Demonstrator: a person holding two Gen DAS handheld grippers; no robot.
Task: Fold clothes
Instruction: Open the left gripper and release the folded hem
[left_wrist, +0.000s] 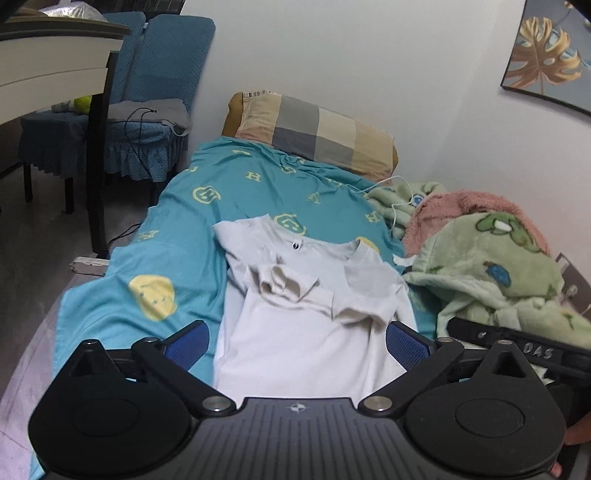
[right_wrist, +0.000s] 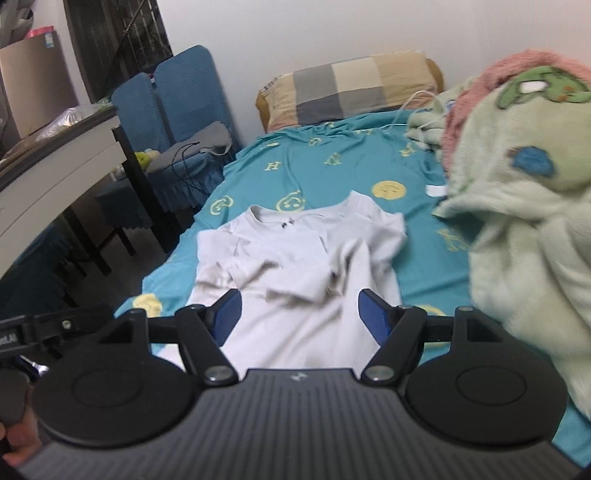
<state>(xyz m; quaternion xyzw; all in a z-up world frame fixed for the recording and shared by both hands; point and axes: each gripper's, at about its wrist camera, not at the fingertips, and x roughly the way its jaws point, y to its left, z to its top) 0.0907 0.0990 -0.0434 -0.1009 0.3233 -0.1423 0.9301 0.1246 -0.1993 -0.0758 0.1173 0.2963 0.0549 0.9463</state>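
A white T-shirt (left_wrist: 306, 325) lies on the teal bed sheet (left_wrist: 236, 192), collar toward the pillow, both sleeves folded in over the chest. My left gripper (left_wrist: 297, 343) is open and empty, held above the shirt's lower part with a blue-padded finger on each side. In the right wrist view the same shirt (right_wrist: 295, 258) lies ahead on the sheet (right_wrist: 332, 158). My right gripper (right_wrist: 300, 314) is open and empty above the shirt's lower half. The shirt's hem is hidden under both grippers.
A green and pink fleece blanket (left_wrist: 491, 258) is heaped on the bed's right side, close to the right gripper (right_wrist: 524, 206). A checked pillow (left_wrist: 314, 133) lies at the head. Blue-covered chairs (left_wrist: 147, 92) and a white table (left_wrist: 55, 62) stand left of the bed.
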